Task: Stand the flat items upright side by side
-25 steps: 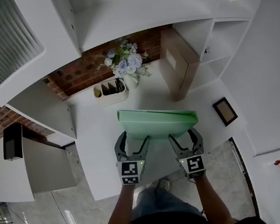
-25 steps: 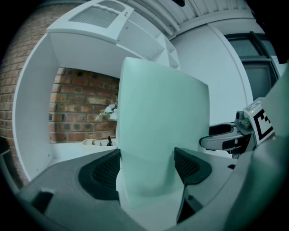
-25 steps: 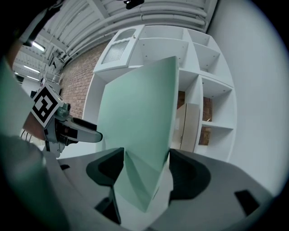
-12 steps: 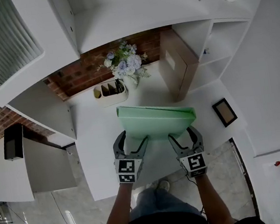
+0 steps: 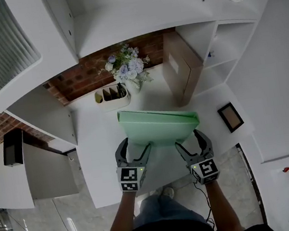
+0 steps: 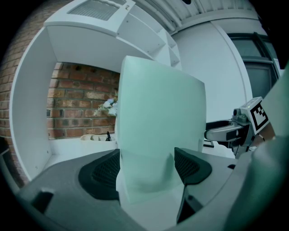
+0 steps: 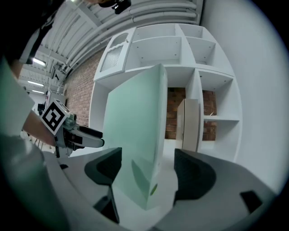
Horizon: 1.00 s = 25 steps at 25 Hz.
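Holding dark items, organizer sits behind green folder.

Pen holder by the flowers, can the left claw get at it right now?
Probably not: the left claw is shut on the folder, which stands partly between it and the pen holder. It would need to let go first.

Folder upright before flowers and organizer — box behind right, frame right.
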{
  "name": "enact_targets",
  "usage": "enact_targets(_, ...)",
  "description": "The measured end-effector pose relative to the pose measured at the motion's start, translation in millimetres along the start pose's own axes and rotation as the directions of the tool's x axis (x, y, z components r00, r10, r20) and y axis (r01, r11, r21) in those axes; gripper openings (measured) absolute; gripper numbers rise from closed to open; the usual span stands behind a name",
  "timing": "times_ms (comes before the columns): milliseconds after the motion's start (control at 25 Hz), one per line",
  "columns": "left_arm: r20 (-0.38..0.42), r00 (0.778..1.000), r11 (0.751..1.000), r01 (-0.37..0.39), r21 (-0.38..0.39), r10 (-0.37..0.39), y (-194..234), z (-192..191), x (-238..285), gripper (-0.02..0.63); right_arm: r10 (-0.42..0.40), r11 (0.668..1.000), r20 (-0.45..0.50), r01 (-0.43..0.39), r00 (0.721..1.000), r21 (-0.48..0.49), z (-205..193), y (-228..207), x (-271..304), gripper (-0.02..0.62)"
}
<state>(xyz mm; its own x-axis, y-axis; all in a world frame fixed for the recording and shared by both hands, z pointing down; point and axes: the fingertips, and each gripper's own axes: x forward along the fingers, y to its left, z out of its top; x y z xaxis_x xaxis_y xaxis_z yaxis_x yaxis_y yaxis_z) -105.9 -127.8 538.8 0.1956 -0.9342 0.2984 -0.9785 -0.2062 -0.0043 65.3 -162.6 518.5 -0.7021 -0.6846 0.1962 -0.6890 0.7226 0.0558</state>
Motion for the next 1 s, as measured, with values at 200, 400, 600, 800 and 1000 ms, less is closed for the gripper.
enact_targets(200,-0.018,1.000,1.000,-0.015,0.000,0.015,2,-9,-8,0.350,0.166,0.986,0.013,-0.166,0.986,0.025,8,-6,-2,0.376)
enact_targets(400,-0.028,0.998,0.999,-0.048,-0.005,0.048,7,-11,-18,0.350,0.360,0.931,0.032,-0.361,0.932,0.055,25,-15,11,0.394)
enact_targets(600,-0.023,0.997,0.997,-0.079,-0.015,0.079,12,-5,-25,0.350,0.573,0.818,0.027,-0.574,0.819,0.049,43,1,29,0.400)
enact_targets(800,-0.033,0.994,0.994,-0.103,-0.024,0.103,14,-8,-28,0.350,0.699,0.715,-0.043,-0.699,0.714,0.001,42,25,45,0.400)
enact_targets(1000,-0.030,0.993,0.993,-0.116,-0.024,0.116,17,-6,-32,0.350,0.779,0.626,-0.055,-0.780,0.625,-0.006,42,39,49,0.366)
